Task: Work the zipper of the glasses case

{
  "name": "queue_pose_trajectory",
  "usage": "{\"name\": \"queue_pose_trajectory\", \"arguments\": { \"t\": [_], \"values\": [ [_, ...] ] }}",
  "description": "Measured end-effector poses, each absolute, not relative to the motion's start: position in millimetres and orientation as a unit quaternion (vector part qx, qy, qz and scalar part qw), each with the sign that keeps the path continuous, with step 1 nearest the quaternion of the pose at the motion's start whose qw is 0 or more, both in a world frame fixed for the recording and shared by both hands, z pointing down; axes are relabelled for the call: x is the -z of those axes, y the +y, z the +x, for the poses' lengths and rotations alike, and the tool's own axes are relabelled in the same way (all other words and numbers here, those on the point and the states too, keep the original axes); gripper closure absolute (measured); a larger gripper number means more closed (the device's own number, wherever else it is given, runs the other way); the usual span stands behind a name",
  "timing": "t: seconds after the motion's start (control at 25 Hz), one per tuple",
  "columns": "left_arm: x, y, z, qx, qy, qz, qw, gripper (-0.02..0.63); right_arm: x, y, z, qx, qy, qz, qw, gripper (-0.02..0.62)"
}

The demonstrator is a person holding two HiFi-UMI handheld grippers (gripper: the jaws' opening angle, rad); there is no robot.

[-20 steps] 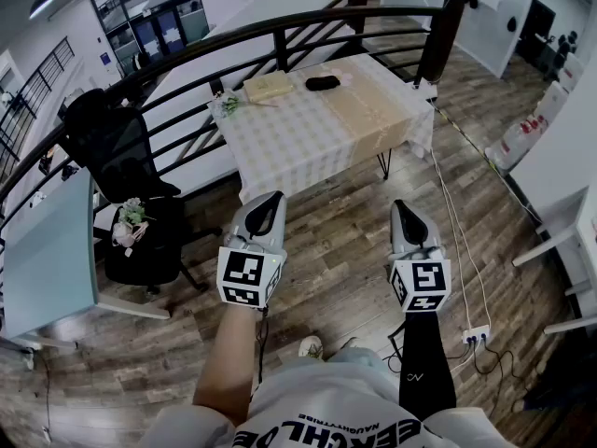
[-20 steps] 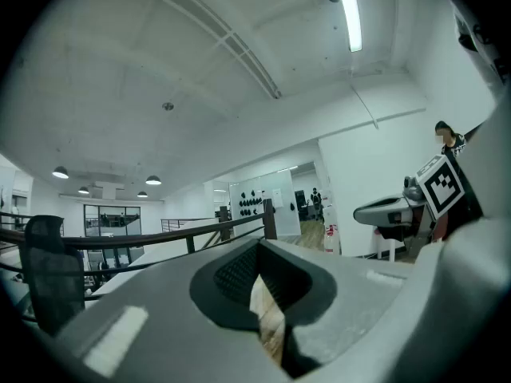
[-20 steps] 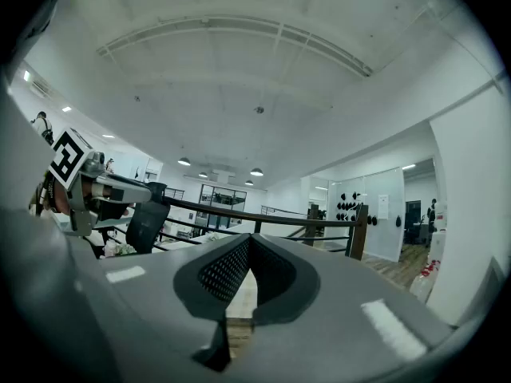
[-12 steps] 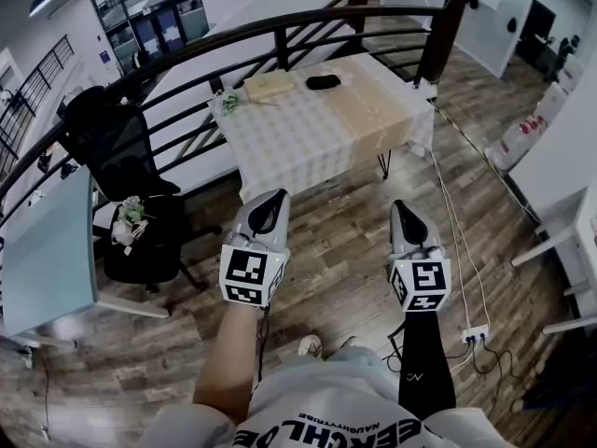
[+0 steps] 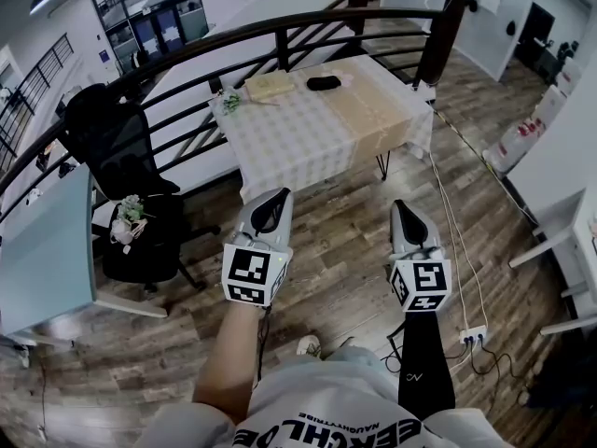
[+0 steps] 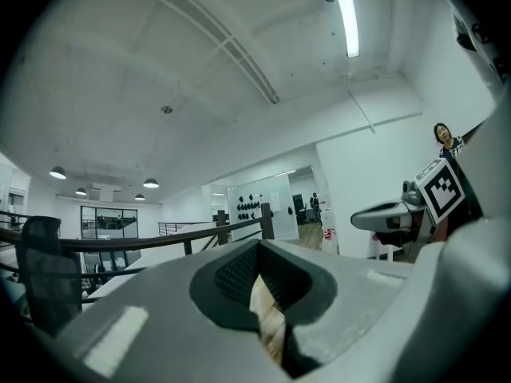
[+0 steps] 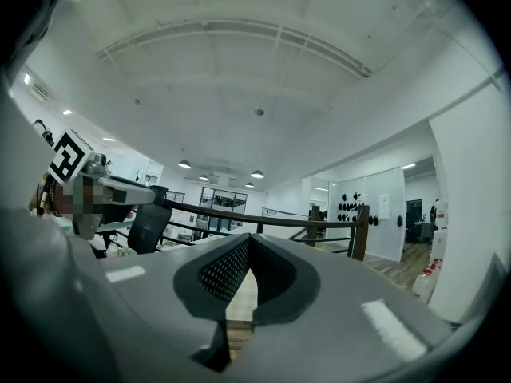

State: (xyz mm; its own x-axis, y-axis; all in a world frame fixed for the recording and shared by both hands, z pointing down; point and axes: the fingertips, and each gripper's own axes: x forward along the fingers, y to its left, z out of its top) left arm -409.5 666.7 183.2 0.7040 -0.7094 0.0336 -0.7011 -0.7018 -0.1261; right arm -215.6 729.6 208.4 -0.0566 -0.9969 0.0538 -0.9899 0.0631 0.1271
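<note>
Both claws are in front of me over the wooden floor (image 5: 345, 250), held level and side by side, and neither is anywhere near the work. In its own view the left gripper (image 6: 257, 250) has its jaws drawn together at the tips, with only a thin sliver of floor showing lower down and nothing between the pads. The right gripper (image 7: 250, 242) reads the same way in its view: jaws closed tip to tip, empty. From the head view the left gripper (image 5: 272, 203) sits at about 7 o'clock of the table (image 5: 289, 143) and the right gripper (image 5: 405, 209) at about 5 o'clock, both short of its near edge. The glasses case (image 5: 323, 82), small and black, lies on the checked cloth near the table's far edge, at roughly 12 o'clock from the midpoint between my two claws and well apart from both; I cannot make out its zipper from here. A tan pad (image 5: 269, 86) lies at the case's 9 o'clock, near it but not touching. The dark railing (image 5: 280, 35) curves behind the table, a black office chair (image 5: 112, 147) stands off at 9 o'clock, and a power strip (image 5: 474, 333) lies on the floor at 4 o'clock.
</note>
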Motion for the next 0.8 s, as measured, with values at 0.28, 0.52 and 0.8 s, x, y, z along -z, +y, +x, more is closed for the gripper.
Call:
{"name": "queue_pose_trajectory", "arguments": {
  "t": [0.28, 0.52, 0.8],
  "values": [
    [-179.5, 668.5, -412.9, 0.02, 0.371, -0.927, 0.056, 0.328, -209.3, 728.6, -226.4, 0.03, -0.739, 0.671, 0.056, 0.413],
    [-183.0, 661.2, -406.6, 0.008, 0.37, -0.928, 0.049, 0.319, -215.9, 718.7, -224.5, 0.03, -0.74, 0.67, 0.06, 0.4],
    [-184.1, 629.8, -394.9, 0.011, 0.38, -0.924, 0.043, 0.319, -218.8, 687.7, -210.9, 0.034, -0.742, 0.667, 0.056, 0.402]
  ]
}}
